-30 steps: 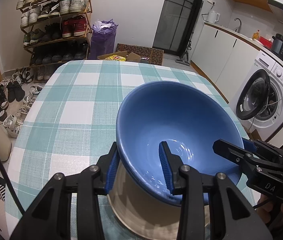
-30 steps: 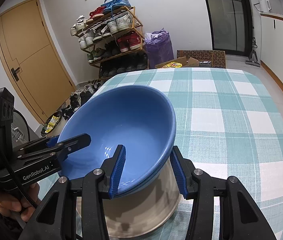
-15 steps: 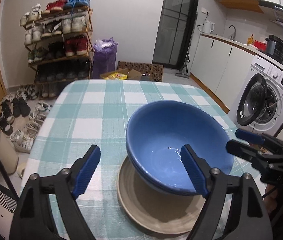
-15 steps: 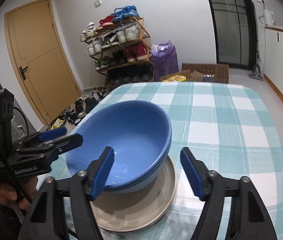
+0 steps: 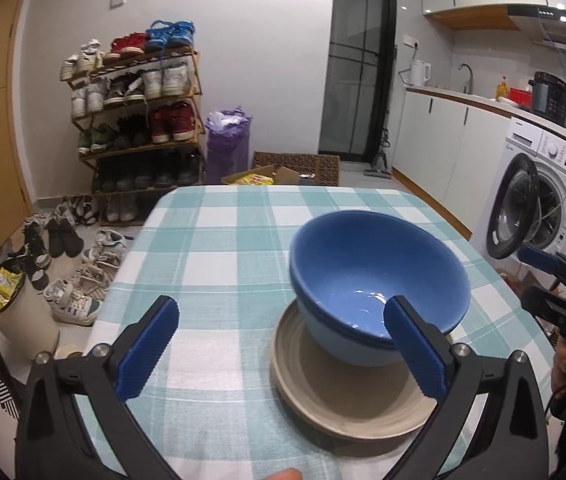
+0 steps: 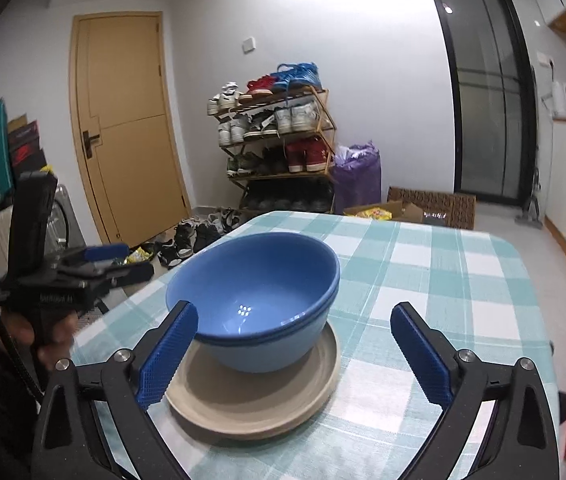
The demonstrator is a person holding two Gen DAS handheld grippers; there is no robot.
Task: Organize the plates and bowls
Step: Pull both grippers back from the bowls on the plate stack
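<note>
The blue bowls (image 6: 259,292) are being left nested on the plate (image 6: 267,396), seemingly finished, while both grippers' jaws are being spread empty.

bowl (image 5: 379,276): glossy blue glaze, smooth, light glinting inside
plate (image 5: 343,392): beige, matt, faint rings, under the bowl
cloth (image 5: 219,264): woven, teal and white check, matt
pads (image 6: 167,356): blue, ribbed, either side of the bowl
gripper arms: black matt plastic, metal bolts

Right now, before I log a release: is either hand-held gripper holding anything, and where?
Nothing. Both jaws are opening, clear of the blue bowls stacked on the plate.
</note>
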